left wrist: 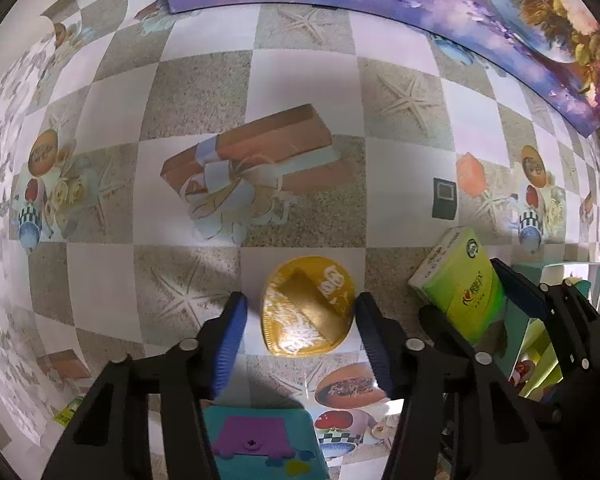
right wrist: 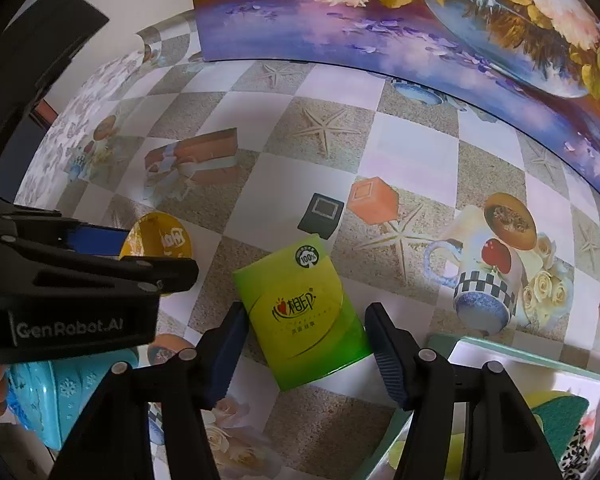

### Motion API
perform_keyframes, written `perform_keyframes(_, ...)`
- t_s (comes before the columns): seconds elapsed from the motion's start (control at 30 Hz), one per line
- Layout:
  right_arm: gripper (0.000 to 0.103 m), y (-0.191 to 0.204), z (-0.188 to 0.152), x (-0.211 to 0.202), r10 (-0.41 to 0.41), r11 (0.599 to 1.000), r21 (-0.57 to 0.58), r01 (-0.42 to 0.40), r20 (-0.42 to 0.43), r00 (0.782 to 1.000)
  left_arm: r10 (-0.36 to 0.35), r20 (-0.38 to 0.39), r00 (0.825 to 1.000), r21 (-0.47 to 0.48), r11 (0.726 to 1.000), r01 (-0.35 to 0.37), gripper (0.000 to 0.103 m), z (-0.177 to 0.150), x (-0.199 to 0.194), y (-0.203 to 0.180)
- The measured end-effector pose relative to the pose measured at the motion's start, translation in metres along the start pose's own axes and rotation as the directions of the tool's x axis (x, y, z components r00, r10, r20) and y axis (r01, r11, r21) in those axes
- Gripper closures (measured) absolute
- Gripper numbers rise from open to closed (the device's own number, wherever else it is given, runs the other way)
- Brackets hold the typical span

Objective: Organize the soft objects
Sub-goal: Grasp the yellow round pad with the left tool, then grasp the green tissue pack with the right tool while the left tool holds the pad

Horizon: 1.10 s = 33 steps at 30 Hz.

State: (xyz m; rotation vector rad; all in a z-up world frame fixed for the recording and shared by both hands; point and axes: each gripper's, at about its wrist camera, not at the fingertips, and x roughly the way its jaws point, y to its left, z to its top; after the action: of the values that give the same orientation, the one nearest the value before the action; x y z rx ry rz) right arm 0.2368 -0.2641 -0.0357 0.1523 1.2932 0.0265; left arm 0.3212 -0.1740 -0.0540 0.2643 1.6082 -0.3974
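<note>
Near the bench (left wrist: 112,92) front, left hand-held gripper (left wrist: 300,320) straddles the yellow pouch (left wrist: 308,306): right pad touching, left pad just clear, so not clamped. It should centre and squeeze lightly; the pouch looks slippery. Right hand-held gripper (right wrist: 306,344) stands apart around the green tissue pack (right wrist: 300,312), gaps both sides.

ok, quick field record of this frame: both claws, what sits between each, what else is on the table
left claw: pads flank gold heart-shaped packet; contact unclear
right claw: pads either side of green tissue pack; gaps visible, open
surface: checkered printed tablecloth
other items: small dark square block, teal toy, bin at lower right
</note>
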Motion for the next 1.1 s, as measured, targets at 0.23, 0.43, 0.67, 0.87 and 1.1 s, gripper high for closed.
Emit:
perform_keyframes(0.23,0.04,0.0,0.0,0.0,-0.003,1.0,-0.001,0.003,-0.001,1.0,-0.014,0.006,1.0,0.011,1.0,0.014,0.056,0.0,0.0,-0.004)
perform_keyframes(0.43,0.041,-0.001,-0.001,-0.001,-0.006,1.0,0.006,0.006,0.0,1.0,-0.029,0.017,0.999,0.01,1.0,0.029,0.057,-0.002,-0.006,0.0)
perform_keyframes(0.67,0.043,-0.004,-0.006,-0.003,0.005,1.0,0.019,-0.005,-0.003,1.0,-0.033,0.05,0.998,-0.027,0.999,0.035,0.057,-0.006,-0.018,0.011)
perform_keyframes(0.87,0.045,-0.008,-0.012,-0.022,0.008,1.0,0.03,-0.009,0.014,1.0,-0.037,0.085,0.996,-0.046,0.998,0.041,0.057,-0.014,-0.041,0.018)
perform_keyframes(1.1,0.048,-0.01,-0.026,-0.063,0.004,0.999,0.042,-0.007,0.06,0.998,-0.04,0.141,0.989,-0.063,0.997,0.049,0.057,-0.034,-0.079,0.019)
